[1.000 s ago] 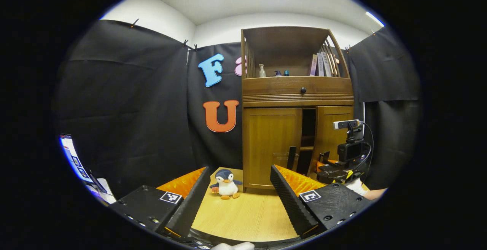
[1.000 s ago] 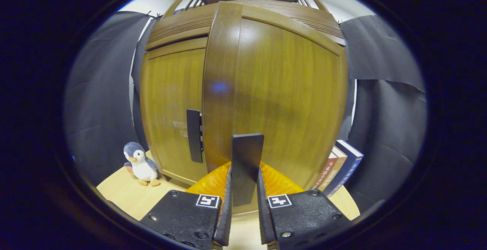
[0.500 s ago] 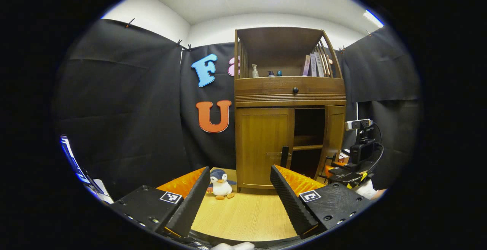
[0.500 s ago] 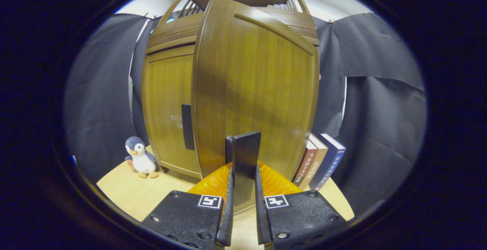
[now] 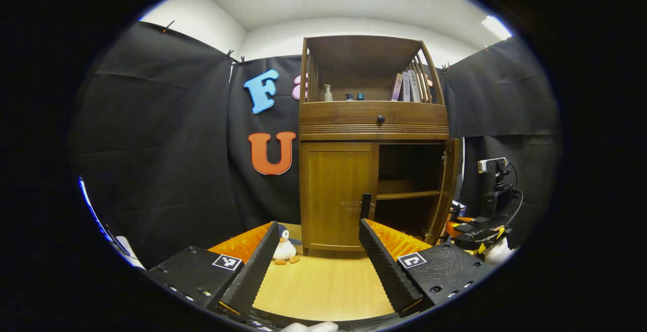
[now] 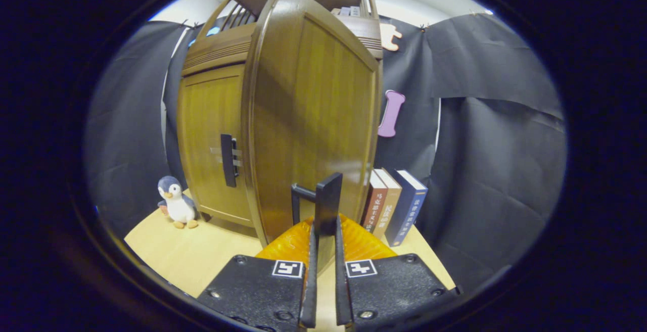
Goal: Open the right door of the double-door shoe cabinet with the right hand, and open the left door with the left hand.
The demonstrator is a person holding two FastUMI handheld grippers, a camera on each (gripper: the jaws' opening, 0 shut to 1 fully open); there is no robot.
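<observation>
The left door of the shoe cabinet is shut, and its handle is a tall thin bar standing up and down at the door's inner edge. It lies straight ahead of the left gripper, whose jaws are wide open and hold nothing, so this gripper is best placed to reach it. The right door is swung wide open, and the right gripper is closed tight on that door's upright handle.
</observation>
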